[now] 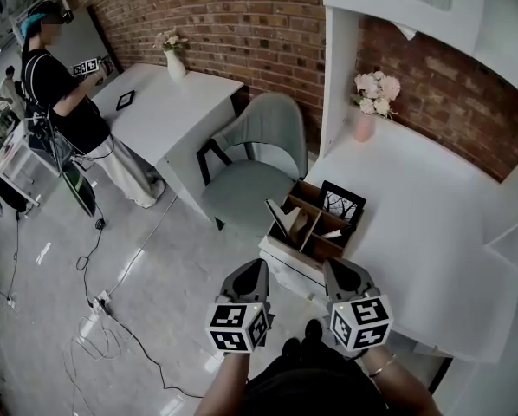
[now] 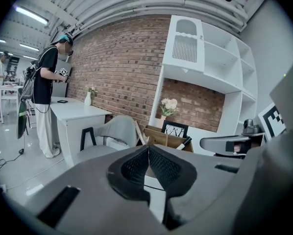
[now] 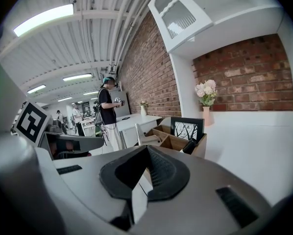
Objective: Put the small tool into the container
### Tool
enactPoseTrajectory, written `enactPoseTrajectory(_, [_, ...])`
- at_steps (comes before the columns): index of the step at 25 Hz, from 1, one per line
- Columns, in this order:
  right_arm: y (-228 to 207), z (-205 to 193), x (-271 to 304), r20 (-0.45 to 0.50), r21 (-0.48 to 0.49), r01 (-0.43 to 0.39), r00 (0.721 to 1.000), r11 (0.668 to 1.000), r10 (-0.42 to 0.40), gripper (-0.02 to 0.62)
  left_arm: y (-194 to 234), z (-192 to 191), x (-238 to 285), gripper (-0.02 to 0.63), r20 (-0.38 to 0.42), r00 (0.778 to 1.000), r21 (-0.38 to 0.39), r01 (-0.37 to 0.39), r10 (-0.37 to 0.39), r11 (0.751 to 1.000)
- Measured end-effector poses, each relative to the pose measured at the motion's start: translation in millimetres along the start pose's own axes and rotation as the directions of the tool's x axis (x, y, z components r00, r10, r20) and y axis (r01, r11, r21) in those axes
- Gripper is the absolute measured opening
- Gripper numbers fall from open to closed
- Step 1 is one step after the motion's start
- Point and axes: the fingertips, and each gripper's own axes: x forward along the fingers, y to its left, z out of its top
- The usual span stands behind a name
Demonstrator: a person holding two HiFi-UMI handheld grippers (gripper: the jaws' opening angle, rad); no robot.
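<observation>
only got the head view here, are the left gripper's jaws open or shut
Observer: Shut. In the left gripper view the left gripper has its tips together, with nothing between them.
Operator: and the right one
Observer: The right gripper is shut too, and empty.
Operator: does anything stick up out of the wooden box
Observer: Yes. In the right gripper view a dark stick-like item leans above the rim, close by the framed picture.
</observation>
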Motion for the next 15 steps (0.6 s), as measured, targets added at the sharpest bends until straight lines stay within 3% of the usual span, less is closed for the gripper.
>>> enactPoseTrajectory(7, [4,13,-11,0.059,-0.037,0.006,0.998,0.999,-0.003,0.003,-3,9,-8,0.012,0.036,0.999,0.004,0.002,-0.003,1.0])
enactPoseTrajectory(15, [4,15,-16,0.064,-0.052,0.011,0.998,0.999,-0.008,0.003,-4,12,-12,0.012,0.045,0.999,0.005,0.002,-0.003,1.0])
